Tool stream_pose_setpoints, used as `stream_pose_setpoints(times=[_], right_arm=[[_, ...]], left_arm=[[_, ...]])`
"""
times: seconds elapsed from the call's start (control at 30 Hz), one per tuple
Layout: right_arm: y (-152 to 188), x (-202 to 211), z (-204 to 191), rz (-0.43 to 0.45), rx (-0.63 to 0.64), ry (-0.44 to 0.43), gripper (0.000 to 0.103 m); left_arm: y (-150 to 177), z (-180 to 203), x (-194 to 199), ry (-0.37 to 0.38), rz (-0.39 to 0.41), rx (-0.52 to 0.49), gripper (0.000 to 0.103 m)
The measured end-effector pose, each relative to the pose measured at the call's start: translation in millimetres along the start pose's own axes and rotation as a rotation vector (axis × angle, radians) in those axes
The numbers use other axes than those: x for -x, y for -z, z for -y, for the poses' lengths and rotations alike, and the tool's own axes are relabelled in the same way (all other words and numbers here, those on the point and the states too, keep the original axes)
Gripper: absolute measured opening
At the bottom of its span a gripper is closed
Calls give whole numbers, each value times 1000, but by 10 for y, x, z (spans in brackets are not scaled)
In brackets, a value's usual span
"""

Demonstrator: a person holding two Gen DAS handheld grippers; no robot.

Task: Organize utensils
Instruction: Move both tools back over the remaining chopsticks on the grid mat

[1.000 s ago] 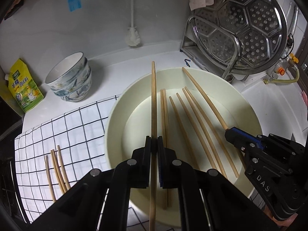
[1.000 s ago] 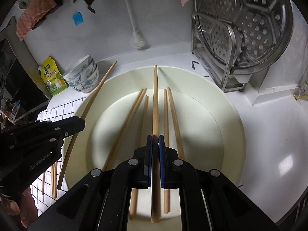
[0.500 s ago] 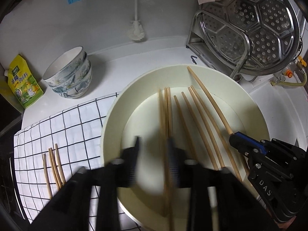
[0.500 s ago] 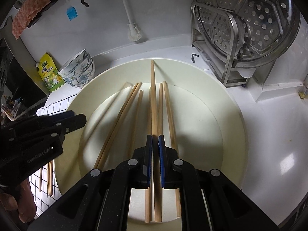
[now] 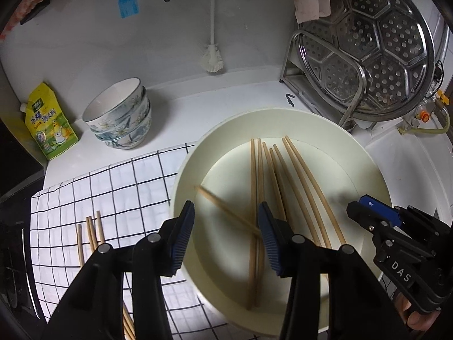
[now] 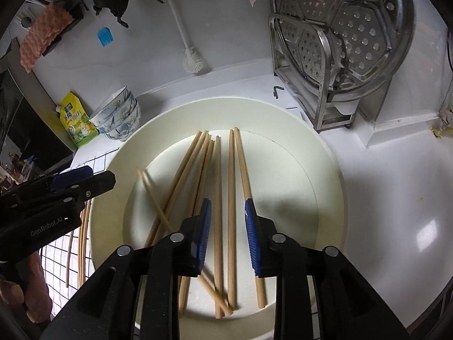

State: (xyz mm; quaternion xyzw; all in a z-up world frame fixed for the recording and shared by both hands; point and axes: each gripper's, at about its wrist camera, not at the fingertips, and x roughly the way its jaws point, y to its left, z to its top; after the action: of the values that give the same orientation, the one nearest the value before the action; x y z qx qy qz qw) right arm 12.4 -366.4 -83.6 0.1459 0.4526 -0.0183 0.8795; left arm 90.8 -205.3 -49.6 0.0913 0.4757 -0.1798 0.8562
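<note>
Chopsticks (image 6: pixel 216 198) lie loose in the cream basin (image 6: pixel 325 153), one slanted across the others. My left gripper (image 5: pixel 225 236) and my right gripper (image 6: pixel 228 223) hang over them, jaws opening, pads pressing on nothing. Four more chopsticks (image 5: pixel 92 233) rest on the checked cloth (image 5: pixel 113 187) beside the basin.

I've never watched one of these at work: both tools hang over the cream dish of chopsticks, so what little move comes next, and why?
Probably lower the right gripper and close on one chopstick lying below its jaws, which are opening with nothing gripped. Several chopsticks lie loose in the dish, while a few lie on the checked cloth.
</note>
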Motion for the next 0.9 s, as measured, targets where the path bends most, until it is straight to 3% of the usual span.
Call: stream_pose_setpoints(times=[0.33,0.47,0.9], right_arm=[[126,151,-175,8,4,0,26],[160,221,-332,20,17,-7,32],[330,265,-1374,25,134,-92,38]], left_arm=[[169,-275,277,-16,26,27,49],[246,-464,423,-26,42,45,52],[715,-1432,807,-101,62,161,64]])
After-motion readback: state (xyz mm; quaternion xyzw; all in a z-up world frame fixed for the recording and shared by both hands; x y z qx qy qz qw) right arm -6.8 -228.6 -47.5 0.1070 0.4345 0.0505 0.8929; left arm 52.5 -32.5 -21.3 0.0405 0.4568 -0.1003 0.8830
